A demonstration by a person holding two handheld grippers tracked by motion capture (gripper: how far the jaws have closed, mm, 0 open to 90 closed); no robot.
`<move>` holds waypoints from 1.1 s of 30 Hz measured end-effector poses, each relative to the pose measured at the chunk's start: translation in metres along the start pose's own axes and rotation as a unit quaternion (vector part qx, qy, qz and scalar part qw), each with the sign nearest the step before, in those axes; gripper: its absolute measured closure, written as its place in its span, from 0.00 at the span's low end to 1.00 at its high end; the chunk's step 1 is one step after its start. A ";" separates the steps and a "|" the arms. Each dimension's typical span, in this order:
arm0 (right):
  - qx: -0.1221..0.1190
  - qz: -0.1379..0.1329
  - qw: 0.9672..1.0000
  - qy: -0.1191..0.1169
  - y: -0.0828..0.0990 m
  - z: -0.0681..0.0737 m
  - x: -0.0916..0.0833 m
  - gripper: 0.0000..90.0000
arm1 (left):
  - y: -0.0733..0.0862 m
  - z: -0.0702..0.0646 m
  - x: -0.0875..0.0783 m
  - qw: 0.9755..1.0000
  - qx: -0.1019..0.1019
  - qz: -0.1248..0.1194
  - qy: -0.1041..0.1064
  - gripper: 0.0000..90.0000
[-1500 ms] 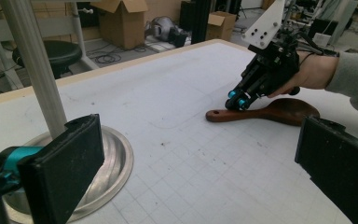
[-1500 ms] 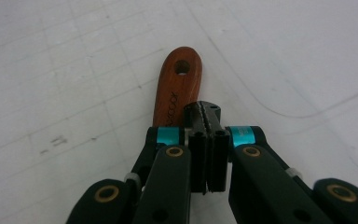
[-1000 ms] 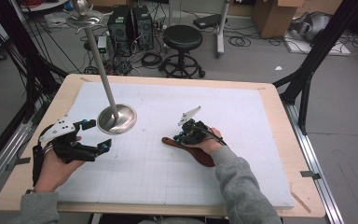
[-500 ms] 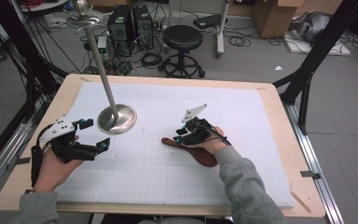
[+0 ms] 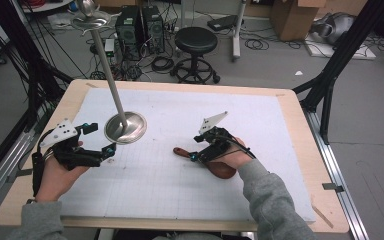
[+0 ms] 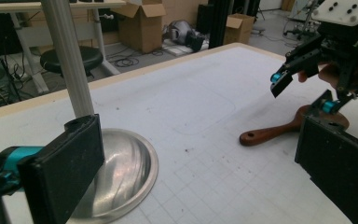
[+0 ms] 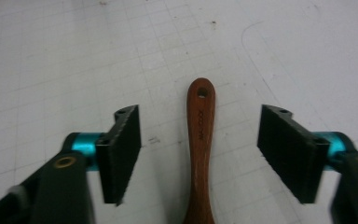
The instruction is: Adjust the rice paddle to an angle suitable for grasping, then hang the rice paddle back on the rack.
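— One white mat (image 5: pixel 260 125) covers the table, and one tall metal stand (image 5: pixel 125 127) with a dished base is the landmark. Where's the wooden spoon (image 5: pixel 182 151) from there?

— To the right of the base, well apart, flat on the mat, handle end pointing toward the stand. One spoon only.

— How would it handle?

— Stiff, light, smooth hardwood, I'd guess; not fragile. I'd take the narrow handle mid-length.

— And the two grippers?

— The right gripper (image 7: pixel 200 154) hangs above the handle, its jaws having just been opening, pads off the wood, released. The left gripper (image 5: pixel 96 139), beside the base, stands wide apart, grasping nothing.
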State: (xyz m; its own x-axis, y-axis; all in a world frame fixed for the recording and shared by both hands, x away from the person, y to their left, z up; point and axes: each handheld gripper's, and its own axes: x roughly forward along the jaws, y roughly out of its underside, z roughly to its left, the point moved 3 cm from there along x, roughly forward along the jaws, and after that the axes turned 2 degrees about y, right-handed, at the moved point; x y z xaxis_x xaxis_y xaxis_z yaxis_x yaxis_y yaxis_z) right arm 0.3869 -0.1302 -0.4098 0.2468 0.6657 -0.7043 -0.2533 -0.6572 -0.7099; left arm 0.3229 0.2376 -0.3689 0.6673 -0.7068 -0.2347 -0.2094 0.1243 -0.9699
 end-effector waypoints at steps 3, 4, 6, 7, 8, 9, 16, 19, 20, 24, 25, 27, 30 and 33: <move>0.013 0.001 1.000 0.013 0.004 -0.002 -0.010 0.12 | 0.000 0.001 0.006 1.000 -0.003 0.001 0.006 0.02; 0.016 0.000 1.000 0.019 0.005 -0.002 -0.013 0.10 | 0.000 0.001 0.006 1.000 -0.003 0.001 0.006 0.02; 0.020 -0.001 1.000 0.019 0.007 -0.003 -0.016 0.09 | -0.001 0.001 0.009 1.000 -0.004 0.003 0.009 0.02; 0.026 -0.005 1.000 0.012 0.009 -0.002 -0.022 0.02 | -0.002 0.001 0.012 1.000 -0.006 0.000 0.012 0.02; 0.027 -0.004 1.000 0.010 0.011 -0.002 -0.024 0.02 | -0.003 0.001 0.013 1.000 -0.005 0.000 0.012 0.02; 0.025 -0.006 1.000 0.007 0.012 -0.001 -0.026 0.02 | -0.003 0.001 0.015 1.000 -0.006 0.002 0.013 0.02; 0.022 0.001 1.000 0.009 0.018 0.000 -0.028 0.02 | -0.002 0.001 0.018 1.000 -0.008 0.006 0.015 0.02; 0.017 0.004 1.000 0.009 0.018 0.001 -0.028 0.02 | -0.002 0.001 0.018 1.000 -0.009 0.004 0.016 0.02; 0.019 0.006 1.000 0.010 0.018 0.001 -0.027 0.02 | -0.002 0.001 0.018 1.000 -0.008 0.004 0.016 0.02; 0.016 0.008 1.000 0.010 0.018 0.002 -0.026 0.02 | -0.002 0.002 0.019 1.000 -0.010 0.004 0.015 0.02; 0.013 0.009 1.000 0.009 0.018 0.002 -0.026 0.02 | -0.002 0.002 0.019 1.000 -0.010 0.005 0.015 0.02; 0.013 0.013 1.000 0.006 0.018 0.003 -0.025 0.02 | -0.002 0.001 0.020 1.000 -0.009 0.006 0.016 0.02; 0.013 0.016 1.000 0.009 0.017 0.004 -0.024 0.02 | -0.003 0.000 0.021 1.000 -0.008 0.006 0.018 0.02; 0.016 0.018 1.000 0.014 0.017 0.003 -0.024 0.02 | -0.003 -0.001 0.025 1.000 -0.007 0.003 0.021 0.02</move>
State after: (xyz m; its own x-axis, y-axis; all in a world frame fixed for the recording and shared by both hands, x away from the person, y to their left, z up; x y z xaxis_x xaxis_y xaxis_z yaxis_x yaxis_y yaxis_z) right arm 0.3743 -0.1563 -0.4054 0.2625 0.6314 -0.7297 -0.2914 -0.6690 -0.6837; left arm 0.3395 0.2194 -0.3714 0.6351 -0.7353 -0.2366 -0.2231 0.1186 -0.9675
